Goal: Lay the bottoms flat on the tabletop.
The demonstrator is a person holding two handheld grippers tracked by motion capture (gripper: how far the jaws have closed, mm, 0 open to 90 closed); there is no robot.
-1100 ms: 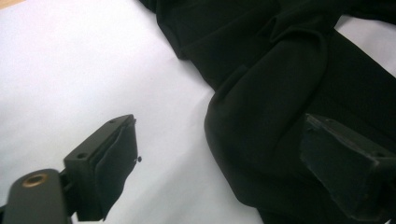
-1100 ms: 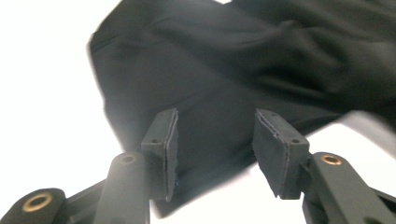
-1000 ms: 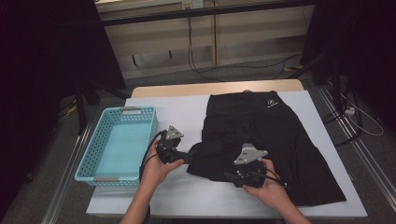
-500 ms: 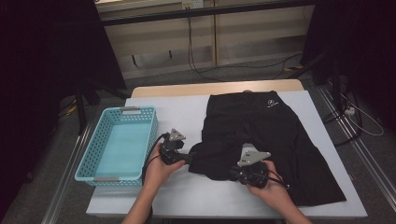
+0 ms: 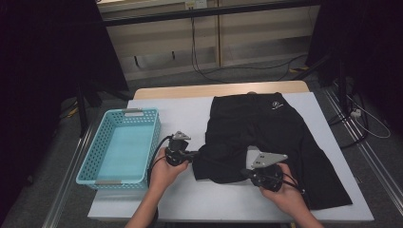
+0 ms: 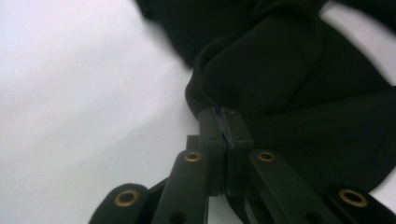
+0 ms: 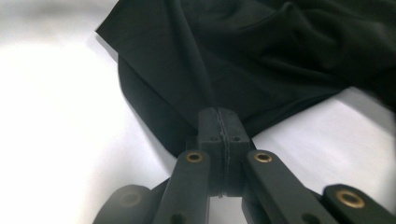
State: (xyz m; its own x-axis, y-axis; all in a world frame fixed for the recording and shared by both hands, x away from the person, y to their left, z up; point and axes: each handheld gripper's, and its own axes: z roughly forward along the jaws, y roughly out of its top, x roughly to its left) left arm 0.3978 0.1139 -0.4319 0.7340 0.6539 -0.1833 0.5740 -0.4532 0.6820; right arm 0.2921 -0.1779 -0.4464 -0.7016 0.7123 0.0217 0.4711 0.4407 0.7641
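Observation:
Black shorts (image 5: 266, 123) with a small white logo lie spread on the white table (image 5: 180, 114). My left gripper (image 5: 193, 156) reaches from the left to the near-left leg's hem. Its jaws have just been closing and now pinch a fold of the black fabric (image 6: 289, 79), as the left gripper (image 6: 223, 114) view shows. My right gripper (image 5: 246, 173) meets the same leg's near edge. Its jaws have also just been closing and the right gripper (image 7: 219, 114) clamps a ridge of the shorts (image 7: 261, 56). The cloth bunches between the two grips.
A light blue mesh basket (image 5: 121, 147) stands on the table's left part, beside my left hand. Bare white tabletop lies along the near edge. Cables run over the floor beyond the table, and dark curtains hang at both sides.
Both pairs of jaws have closed on the near-left leg's edge. The right hand has shifted slightly, and the hem has gathered and lifted a little between the grippers.

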